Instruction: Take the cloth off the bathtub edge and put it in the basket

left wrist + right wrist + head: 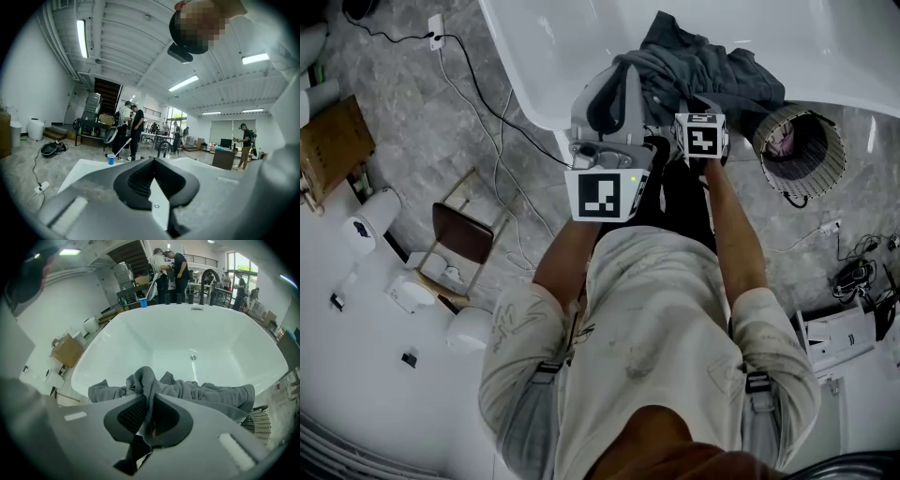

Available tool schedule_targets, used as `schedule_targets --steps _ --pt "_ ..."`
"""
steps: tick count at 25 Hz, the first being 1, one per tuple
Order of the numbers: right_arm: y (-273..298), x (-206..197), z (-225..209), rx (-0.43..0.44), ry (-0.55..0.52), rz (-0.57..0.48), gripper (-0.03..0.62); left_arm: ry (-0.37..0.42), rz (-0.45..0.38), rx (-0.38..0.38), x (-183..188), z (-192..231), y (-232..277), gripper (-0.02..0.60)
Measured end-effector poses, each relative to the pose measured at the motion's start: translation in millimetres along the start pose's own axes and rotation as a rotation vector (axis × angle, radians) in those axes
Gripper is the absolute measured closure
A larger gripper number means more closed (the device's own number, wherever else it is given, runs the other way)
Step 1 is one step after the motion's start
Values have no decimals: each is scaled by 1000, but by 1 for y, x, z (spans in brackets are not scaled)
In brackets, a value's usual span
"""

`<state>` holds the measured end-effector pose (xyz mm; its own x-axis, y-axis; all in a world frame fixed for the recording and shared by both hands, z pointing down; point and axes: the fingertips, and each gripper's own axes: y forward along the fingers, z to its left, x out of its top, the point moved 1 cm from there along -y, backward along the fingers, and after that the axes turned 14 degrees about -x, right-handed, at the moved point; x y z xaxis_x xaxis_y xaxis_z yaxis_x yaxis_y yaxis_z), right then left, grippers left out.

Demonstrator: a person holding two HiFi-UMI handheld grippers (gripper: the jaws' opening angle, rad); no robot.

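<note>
L gripper fills the foreground, pointing approx level. Grey jaws w/ black ribbed pads, tips met, nothing btwn them; a white wedge shows through the gap lower down. Just beyond is the white tub rim, w/ a blue cup holding a white stick just past its far edge. On the floor at left: power strip on a cable, black bundle, white canister. Mid bg: two people standing close together, another person far right. Dark stairway behind. Ceiling strip light upper left. Overhead, a black head-mounted camera.
</note>
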<state>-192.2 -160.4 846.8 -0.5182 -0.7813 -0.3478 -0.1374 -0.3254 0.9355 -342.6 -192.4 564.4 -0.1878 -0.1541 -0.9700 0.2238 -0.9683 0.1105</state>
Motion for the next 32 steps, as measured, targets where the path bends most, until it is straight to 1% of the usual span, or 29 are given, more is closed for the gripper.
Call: schedule_targets --steps 3,7,16,26,32 --pt "-21 8 1 13 31 -40 566 11 -9 -13 7 -2 -2 580" --pt "-59 26 -1 21 73 -124 566 14 -38 -21 22 -6 -3 580" --pt "-154 96 -7 32 119 -370 566 78 -102 -59 66 -16 -12 580" --pt "-255 168 -39 46 185 -647 566 145 -176 -74 111 -39 -13 580" --pt "-336 204 -73 21 152 -818 566 183 -230 -98 149 -72 -5 580"
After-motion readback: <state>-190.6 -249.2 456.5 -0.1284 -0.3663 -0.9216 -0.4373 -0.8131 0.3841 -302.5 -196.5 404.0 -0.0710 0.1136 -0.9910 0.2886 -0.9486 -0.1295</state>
